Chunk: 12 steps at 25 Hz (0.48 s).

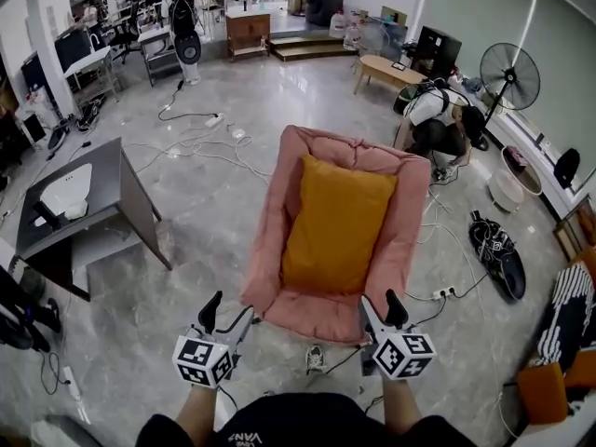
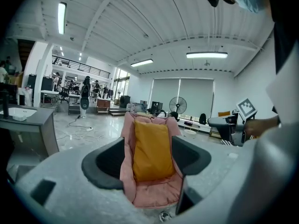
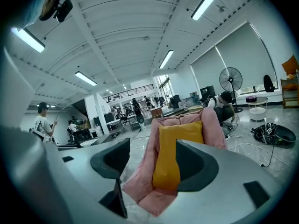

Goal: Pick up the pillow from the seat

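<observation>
A mustard-yellow pillow [image 1: 337,223] leans on the seat and back of a pink padded chair [image 1: 268,250] in the middle of the floor. Both grippers hover just in front of the chair's near edge, apart from it. My left gripper [image 1: 229,315] is at the chair's front left corner and my right gripper [image 1: 382,308] at its front right corner. In the left gripper view the pillow [image 2: 152,148] shows beyond the open left gripper [image 2: 147,160]. The right gripper [image 3: 154,166] also stands open, with the pillow [image 3: 180,135] and chair [image 3: 140,183] farther off. Nothing is between either pair of jaws.
A grey table [image 1: 107,189] stands to the left. Cables [image 1: 200,142] trail over the floor behind the chair. A person [image 1: 436,124] crouches behind its right side near a standing fan [image 1: 509,77]. A power strip [image 1: 444,293] and a black bag [image 1: 498,254] lie to the right.
</observation>
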Tool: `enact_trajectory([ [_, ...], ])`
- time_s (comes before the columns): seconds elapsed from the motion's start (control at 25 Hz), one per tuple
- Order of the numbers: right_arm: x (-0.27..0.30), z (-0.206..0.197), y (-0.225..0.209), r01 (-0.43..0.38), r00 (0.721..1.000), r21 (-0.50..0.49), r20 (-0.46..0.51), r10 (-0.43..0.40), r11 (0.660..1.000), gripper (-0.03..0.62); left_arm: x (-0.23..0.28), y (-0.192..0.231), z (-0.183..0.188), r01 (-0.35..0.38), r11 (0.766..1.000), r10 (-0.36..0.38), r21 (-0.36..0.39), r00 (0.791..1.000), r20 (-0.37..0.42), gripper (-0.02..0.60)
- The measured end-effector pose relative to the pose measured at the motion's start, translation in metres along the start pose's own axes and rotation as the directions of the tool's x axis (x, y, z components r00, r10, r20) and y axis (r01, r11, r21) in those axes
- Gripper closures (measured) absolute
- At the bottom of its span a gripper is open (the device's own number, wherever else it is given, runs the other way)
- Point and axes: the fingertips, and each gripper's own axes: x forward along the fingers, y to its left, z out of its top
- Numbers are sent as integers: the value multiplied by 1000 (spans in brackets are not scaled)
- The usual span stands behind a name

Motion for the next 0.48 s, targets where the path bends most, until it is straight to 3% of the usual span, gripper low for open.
enact_trajectory([
  [0.48, 81, 41, -97, -69, 997, -21, -46, 68, 997, 309, 112, -24, 22, -71, 997, 71, -15, 997, 4, 268],
])
